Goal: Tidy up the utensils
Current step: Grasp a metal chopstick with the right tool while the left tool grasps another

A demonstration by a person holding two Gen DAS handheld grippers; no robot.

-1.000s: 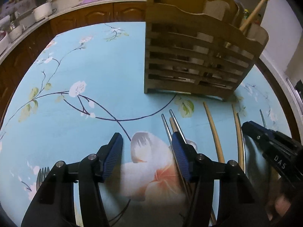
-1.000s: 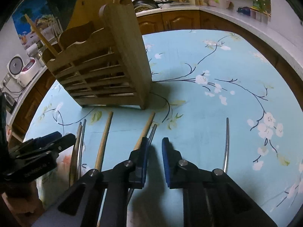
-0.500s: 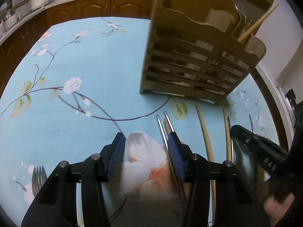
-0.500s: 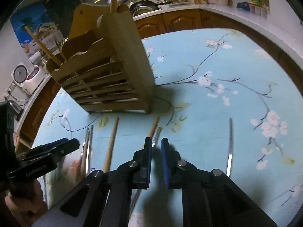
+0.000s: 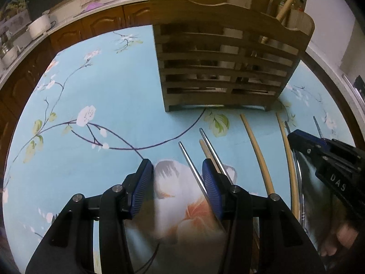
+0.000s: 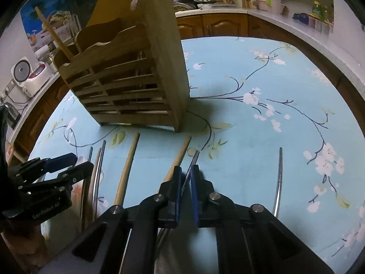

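Right tool (image 6: 186,178) clamped on metal utensil handle (image 6: 194,159), probably spoon; left tool (image 5: 177,178) half-open, empty.

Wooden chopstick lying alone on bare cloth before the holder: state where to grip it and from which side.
Grip the wooden chopstick at mid-shaft, coming straight down with the jaws across its width. It lies flat on the tablecloth, one end toward the wooden utensil holder, and bare cloth on both sides leaves room to straddle it.
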